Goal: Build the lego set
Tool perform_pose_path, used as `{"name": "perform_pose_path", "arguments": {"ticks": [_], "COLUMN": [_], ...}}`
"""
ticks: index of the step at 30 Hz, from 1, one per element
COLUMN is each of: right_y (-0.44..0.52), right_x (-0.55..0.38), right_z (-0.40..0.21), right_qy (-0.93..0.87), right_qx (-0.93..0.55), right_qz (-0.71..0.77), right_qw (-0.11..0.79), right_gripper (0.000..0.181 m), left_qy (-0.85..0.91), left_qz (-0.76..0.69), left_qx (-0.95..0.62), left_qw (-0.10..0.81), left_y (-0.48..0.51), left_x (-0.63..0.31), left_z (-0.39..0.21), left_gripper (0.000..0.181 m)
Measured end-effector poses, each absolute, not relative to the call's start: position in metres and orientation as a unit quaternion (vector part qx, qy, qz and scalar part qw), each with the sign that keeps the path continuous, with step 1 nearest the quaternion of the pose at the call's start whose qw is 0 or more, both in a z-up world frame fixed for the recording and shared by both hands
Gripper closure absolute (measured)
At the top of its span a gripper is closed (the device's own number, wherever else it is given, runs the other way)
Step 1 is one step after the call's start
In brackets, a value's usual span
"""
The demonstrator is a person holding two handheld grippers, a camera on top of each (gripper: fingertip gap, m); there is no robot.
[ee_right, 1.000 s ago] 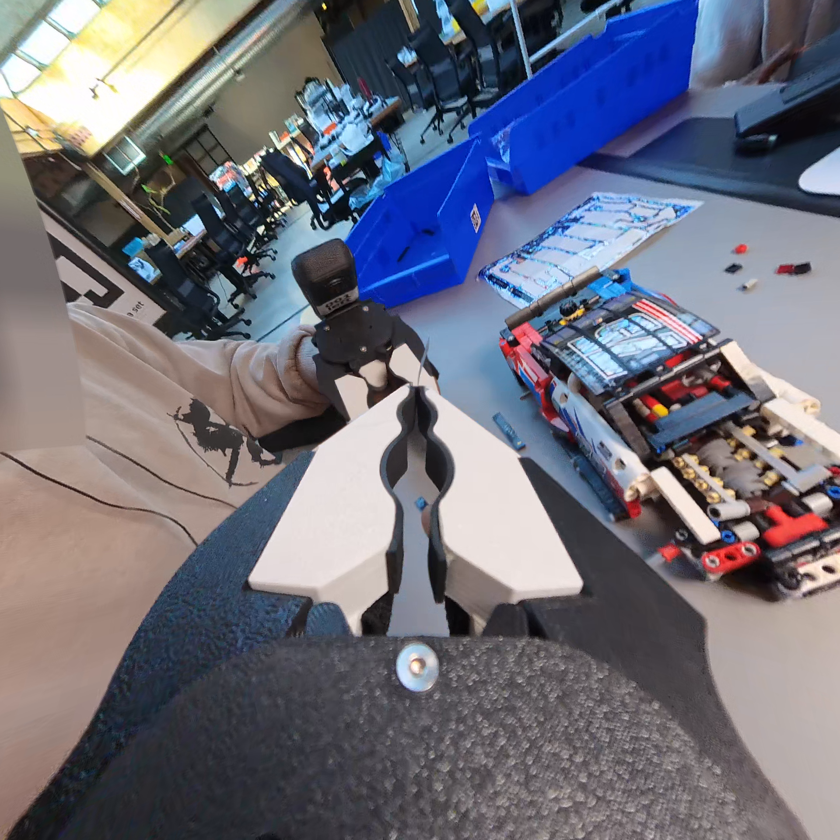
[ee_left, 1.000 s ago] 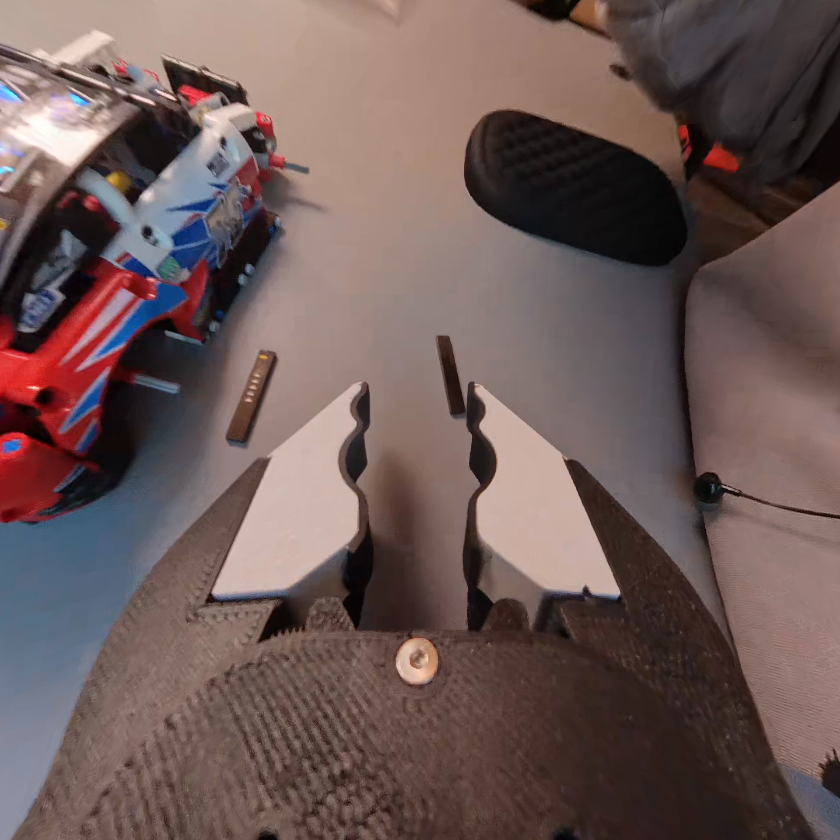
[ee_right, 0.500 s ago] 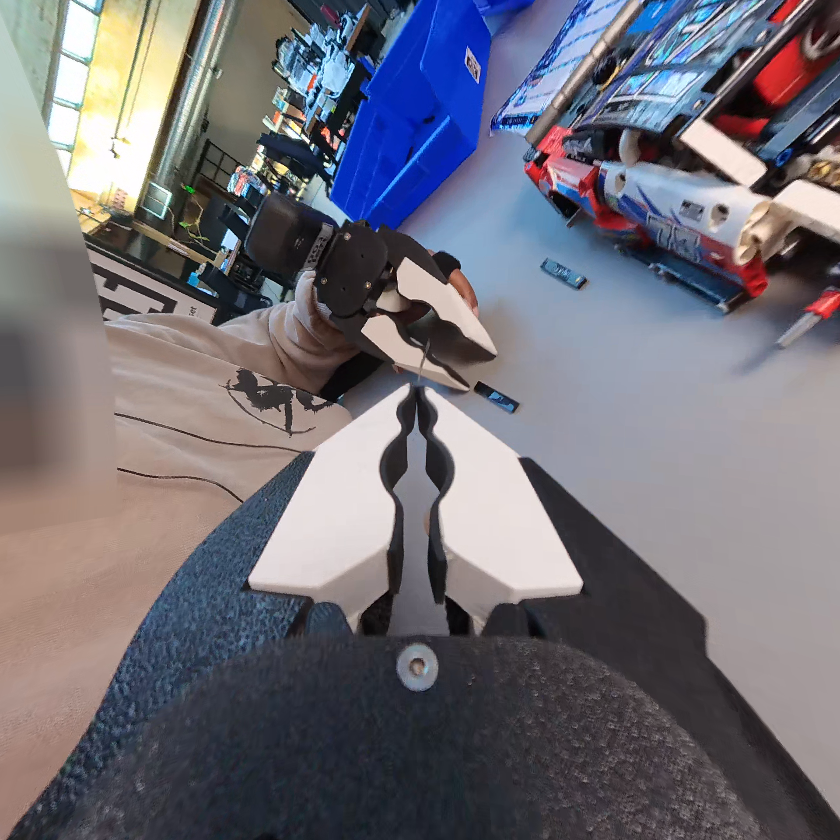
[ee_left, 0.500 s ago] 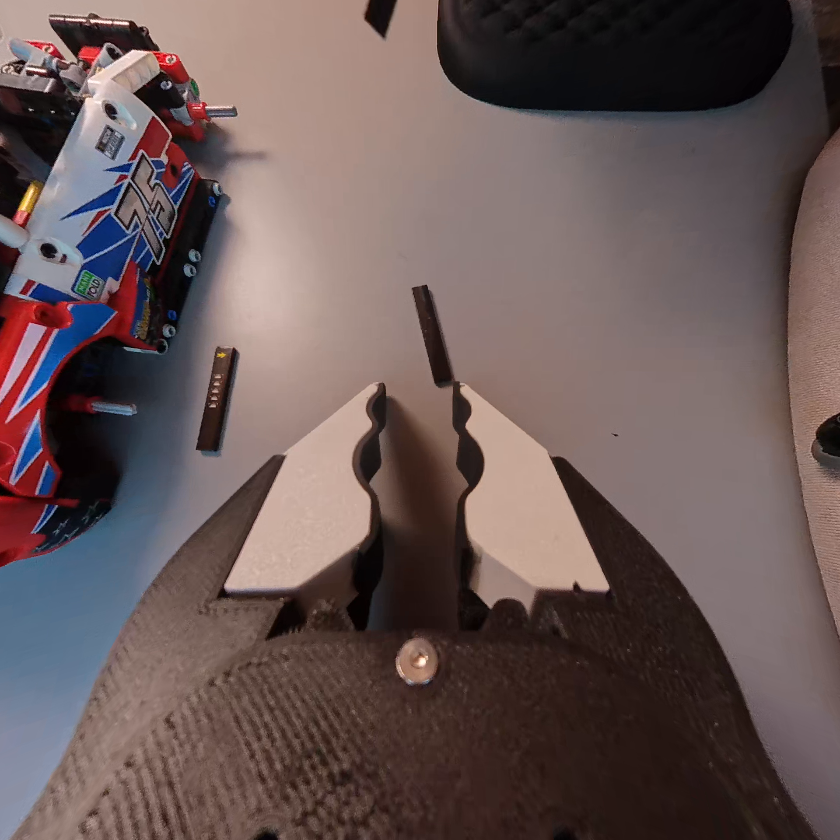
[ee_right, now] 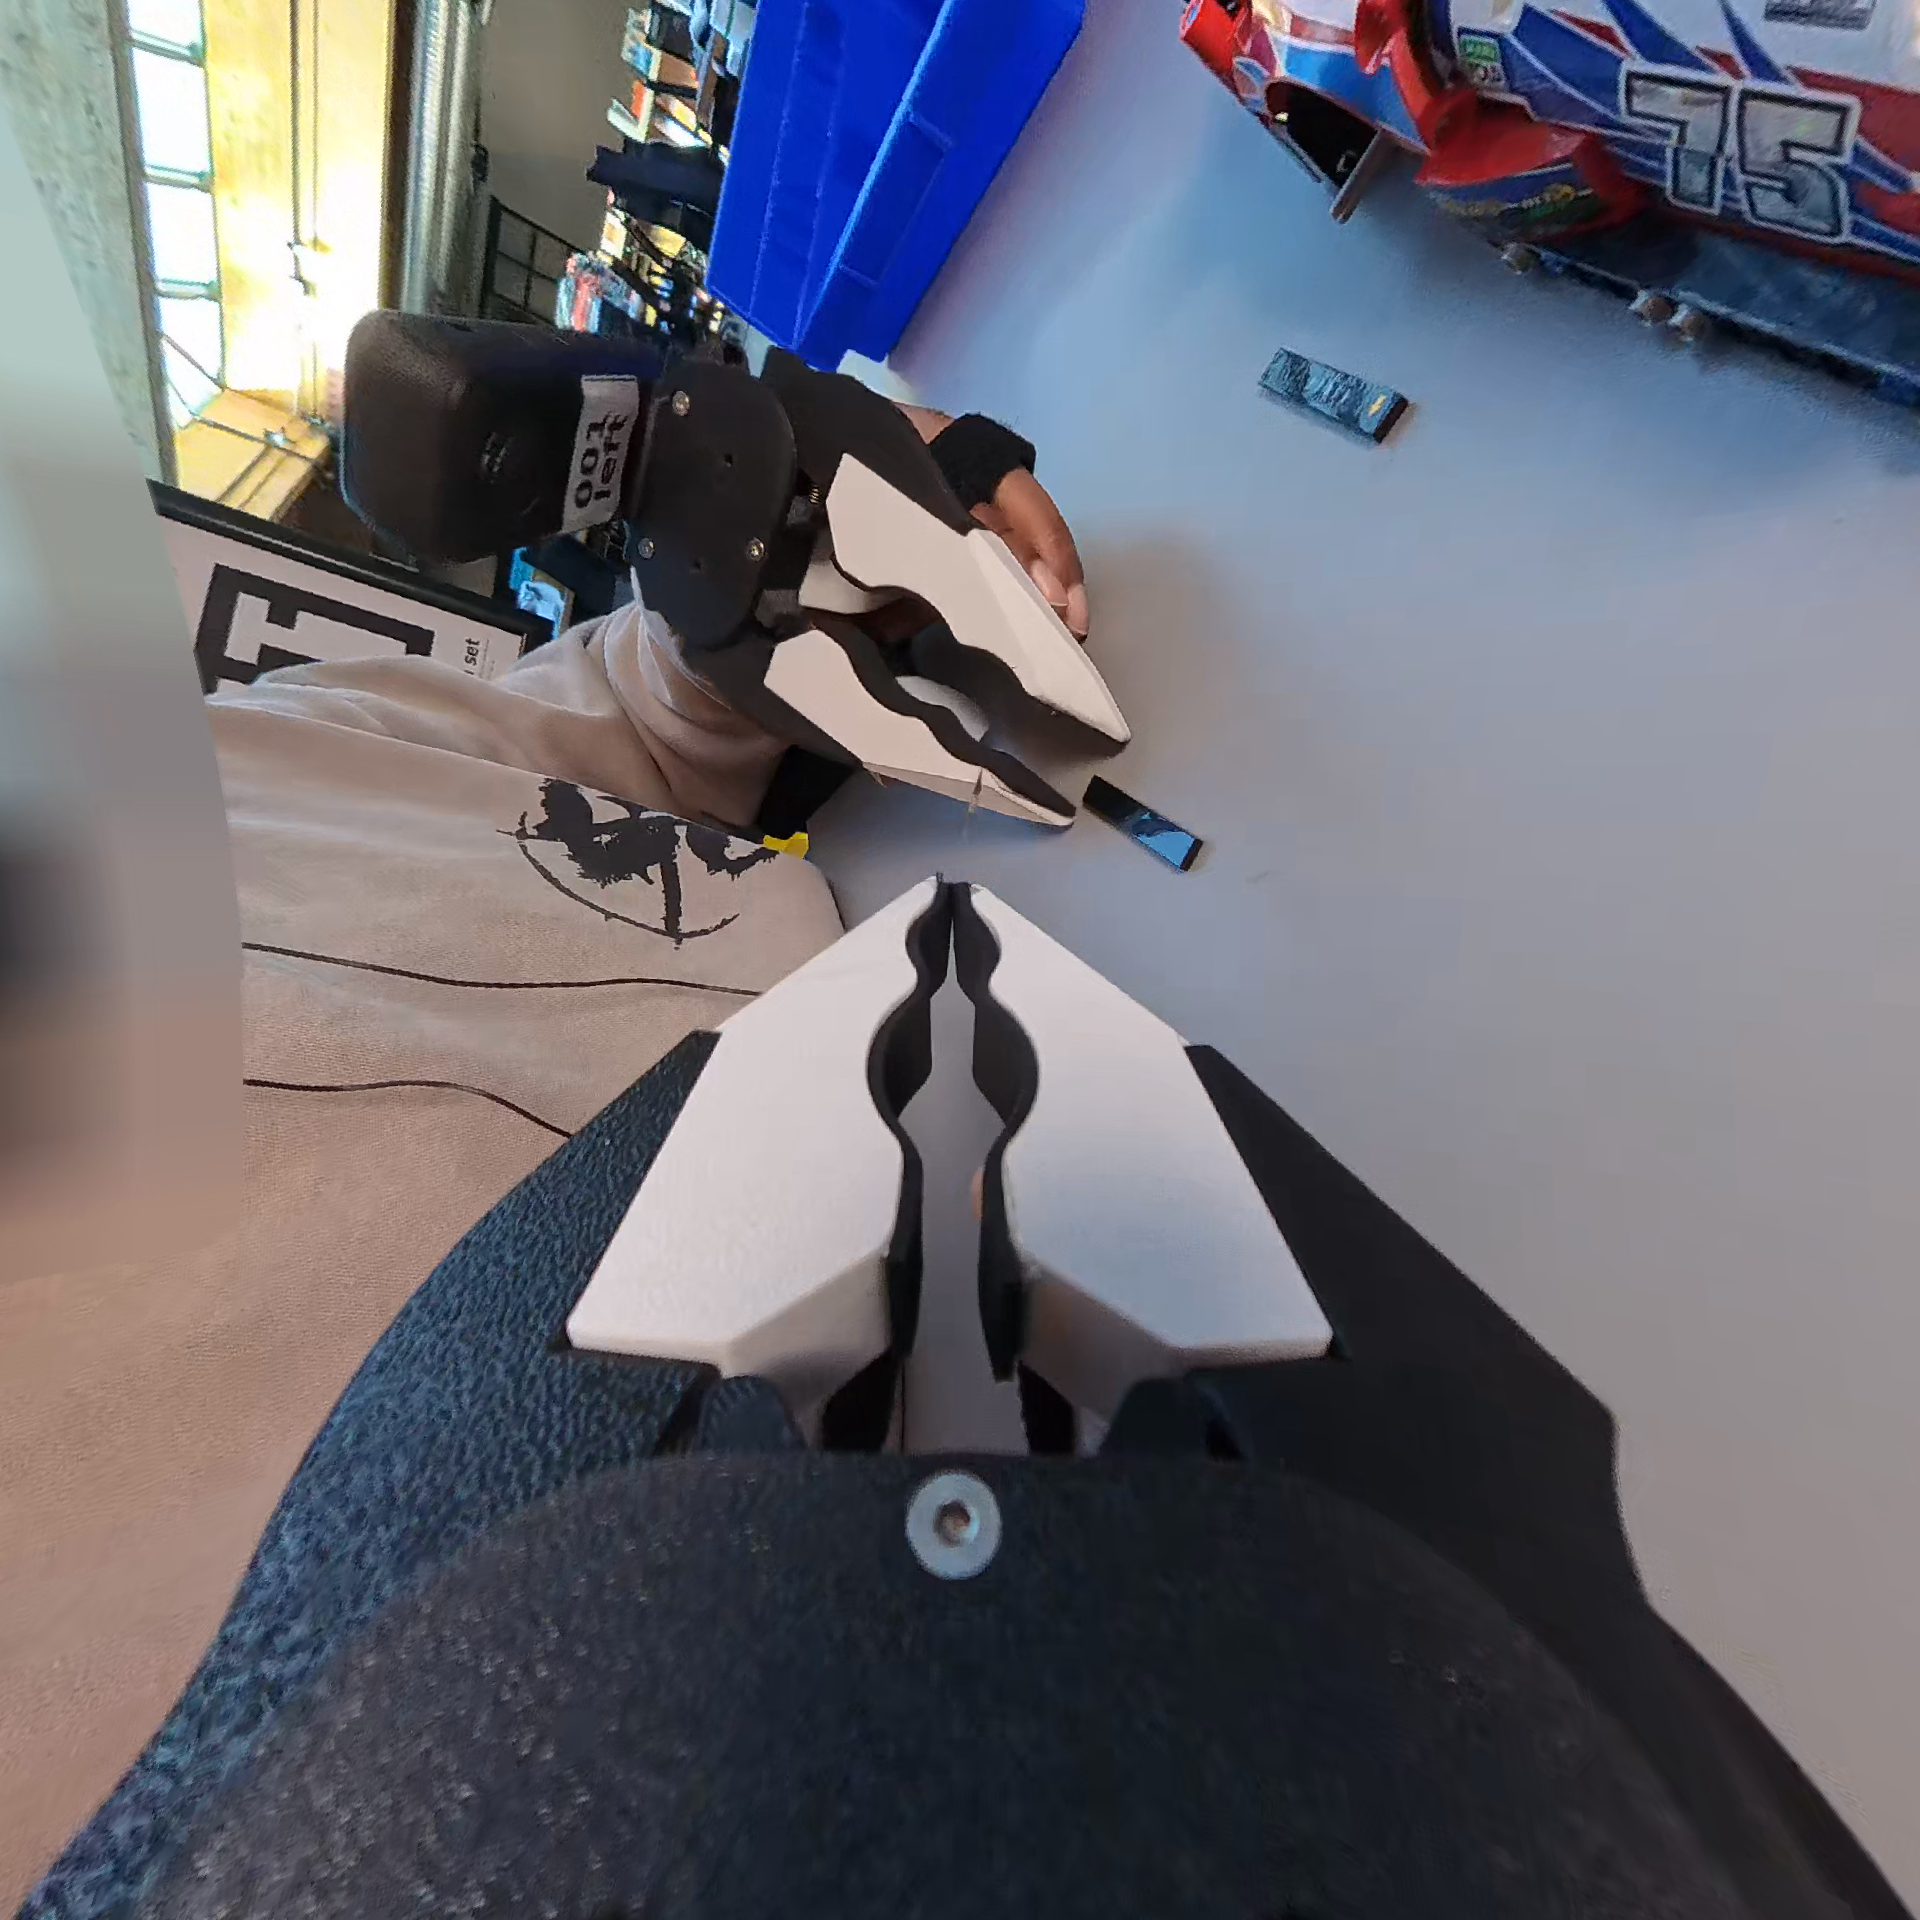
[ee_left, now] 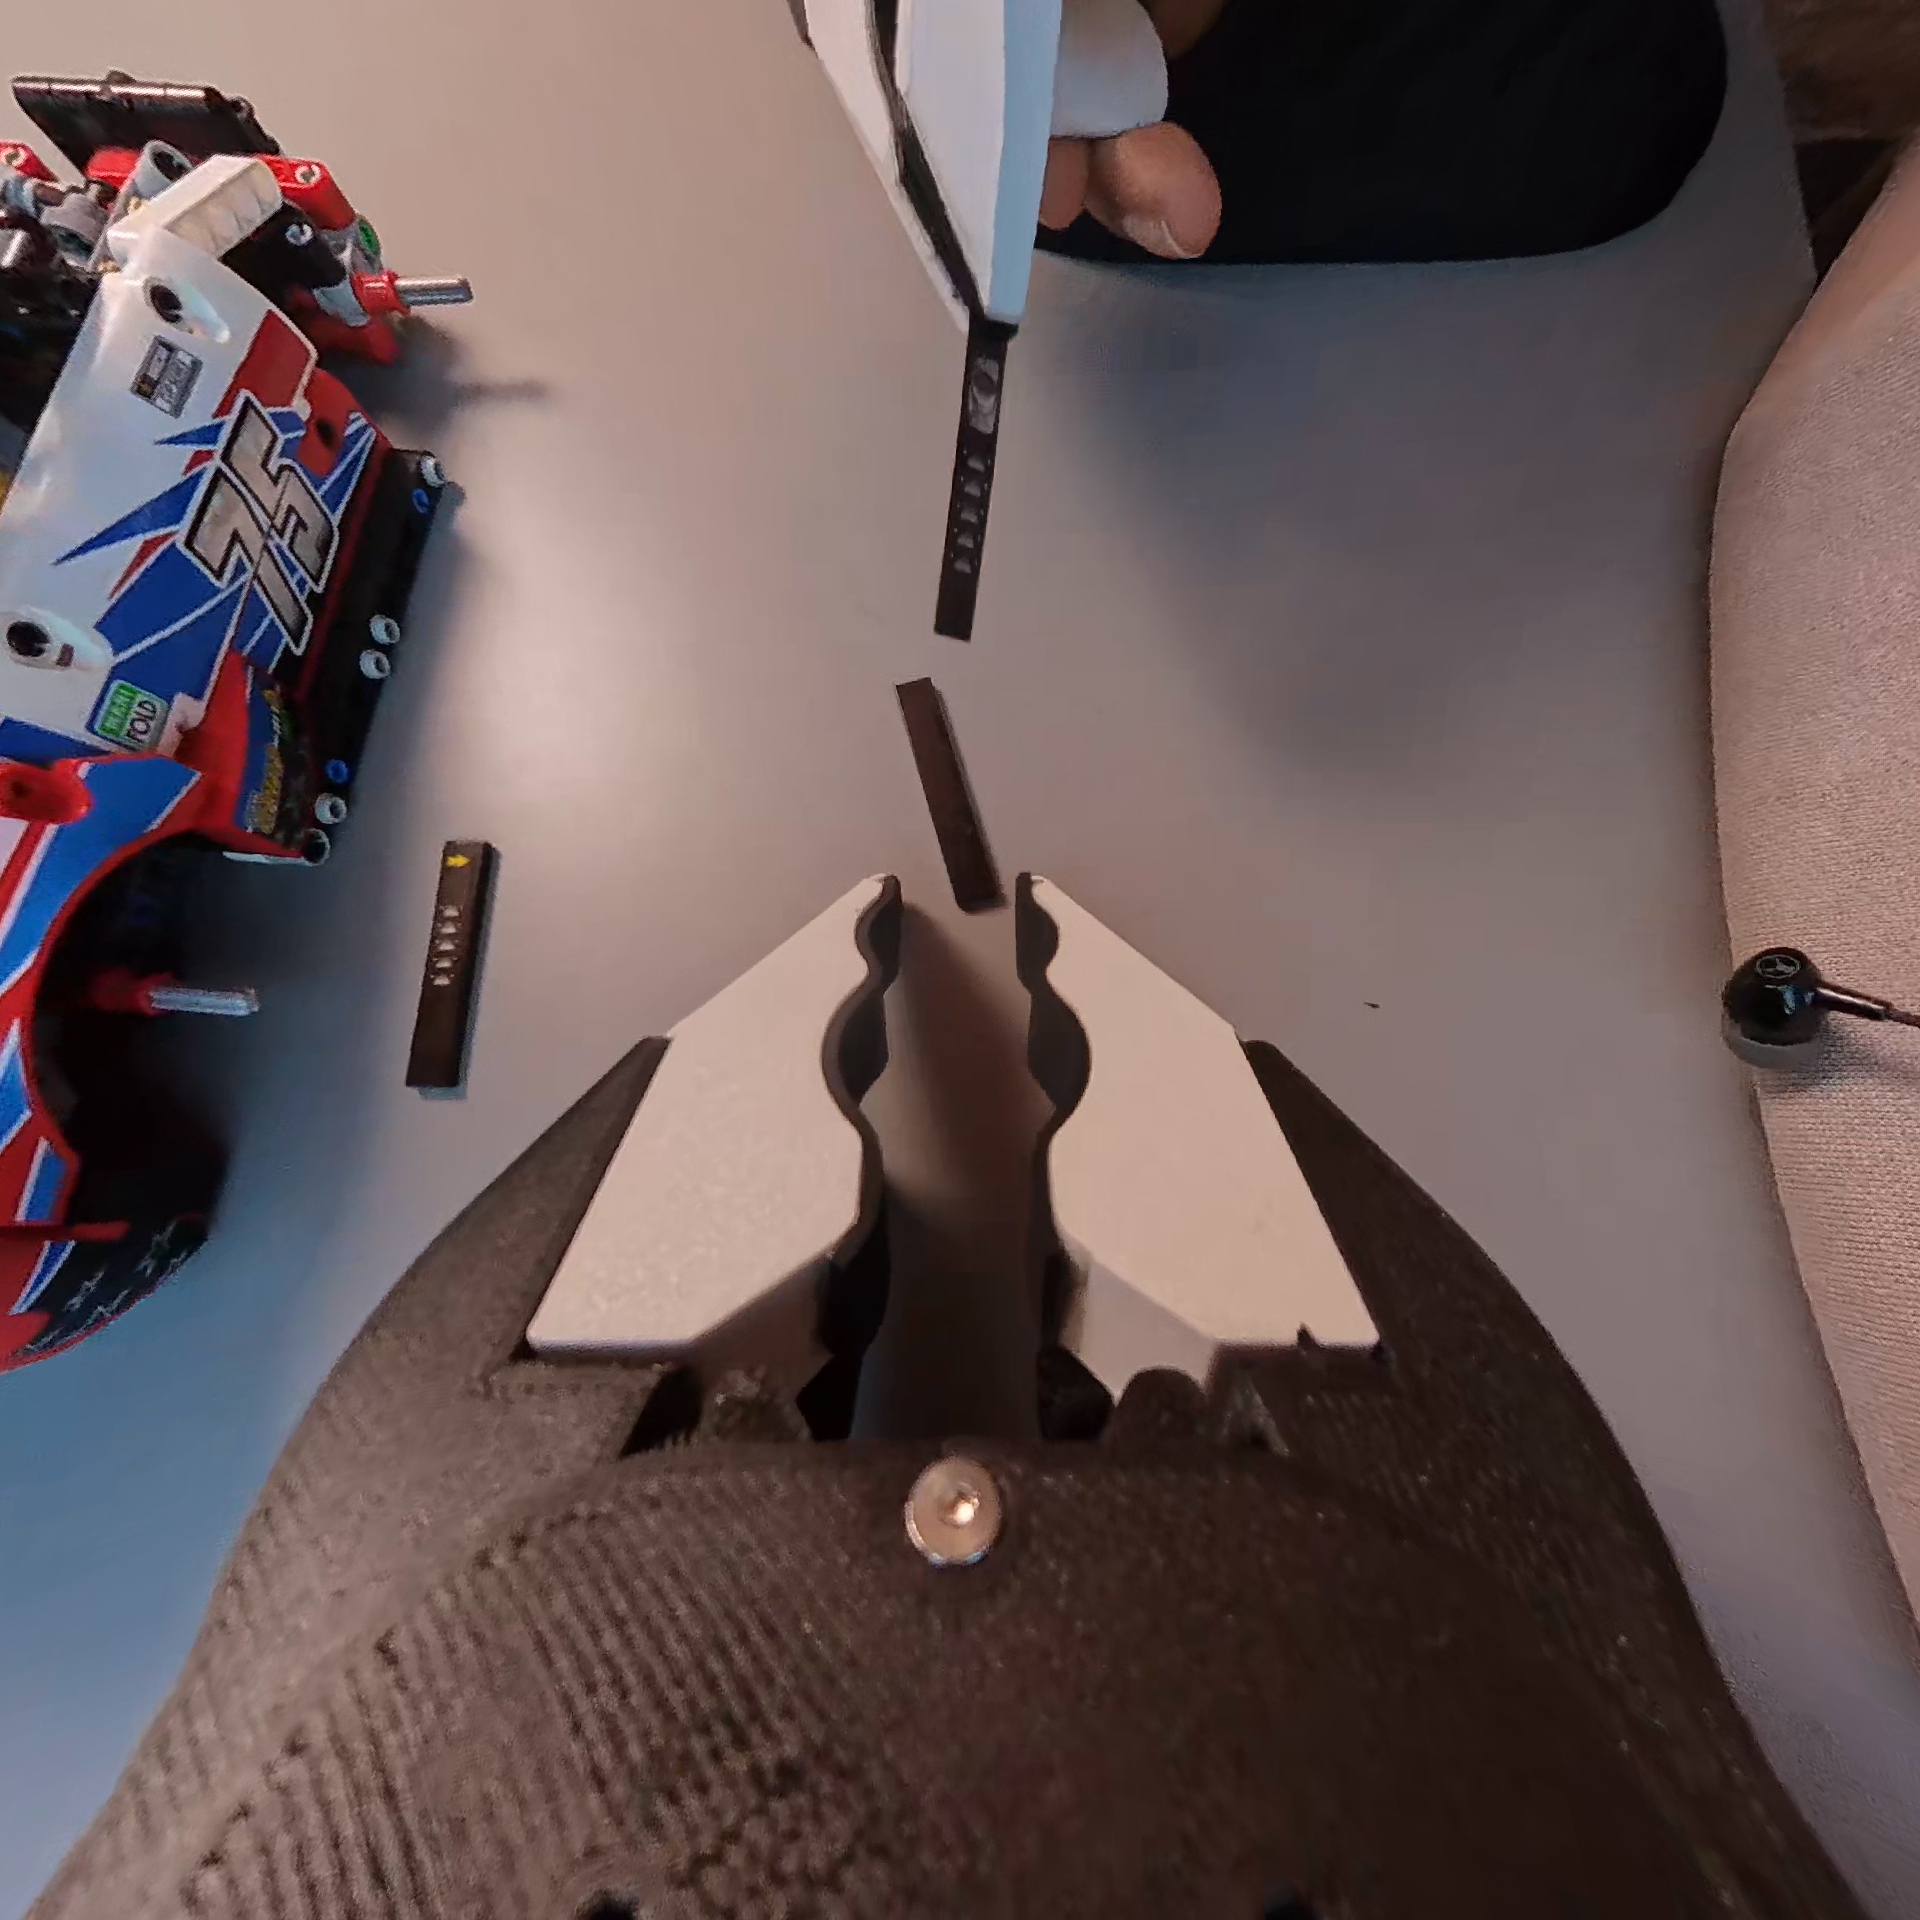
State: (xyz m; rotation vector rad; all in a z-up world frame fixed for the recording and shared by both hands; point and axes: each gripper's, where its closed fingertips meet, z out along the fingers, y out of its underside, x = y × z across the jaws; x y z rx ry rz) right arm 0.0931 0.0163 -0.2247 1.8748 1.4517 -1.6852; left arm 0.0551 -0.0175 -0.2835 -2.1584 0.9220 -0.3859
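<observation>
A flat black tile [ee_left: 948,795] lies on the grey table; its near end sits between the tips of my open left gripper [ee_left: 953,883]. My right gripper [ee_right: 951,888] is shut on a thin black sticker strip [ee_left: 971,488], which hangs from its tips [ee_left: 987,301] just beyond the tile. In the right wrist view the strip shows only edge-on. That view shows the left gripper [ee_right: 1096,774] low over the tile [ee_right: 1143,826]. A second black tile with a sticker [ee_left: 450,961] lies beside the red, white and blue lego car [ee_left: 156,623].
A black padded rest [ee_left: 1455,156] lies at the far right, with the person's fingers [ee_left: 1132,197] in front of it. An earbud on a wire [ee_left: 1766,997] and a beige sweatshirt [ee_left: 1849,727] are at the right. Blue bins [ee_right: 883,156] stand behind. Tip to tip, the grippers are about 8 cm apart.
My left gripper has closed partway and moved up to the tile's near end. My right gripper has swung down toward the table, bringing the strip into the left view above the tile.
</observation>
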Motion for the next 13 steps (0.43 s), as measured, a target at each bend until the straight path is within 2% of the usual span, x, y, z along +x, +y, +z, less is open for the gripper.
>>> {"name": "perform_pose_path", "arguments": {"ticks": [7,13], "right_y": [0.007,0.006], "right_x": [0.085,0.076], "right_z": [-0.242,-0.253], "right_qy": [0.496,0.482], "right_qx": [0.649,0.666], "right_qz": [-0.552,-0.539], "right_qw": [0.165,0.184], "right_gripper": [0.181,0.181], "left_qy": [0.371,0.37], "left_qz": [-0.144,-0.146], "left_qx": [-0.837,-0.836], "left_qw": [0.375,0.377], "left_y": [-0.014,-0.013], "left_x": [0.053,0.051], "left_z": [-0.284,-0.284], "left_gripper": [0.175,0.175]}}
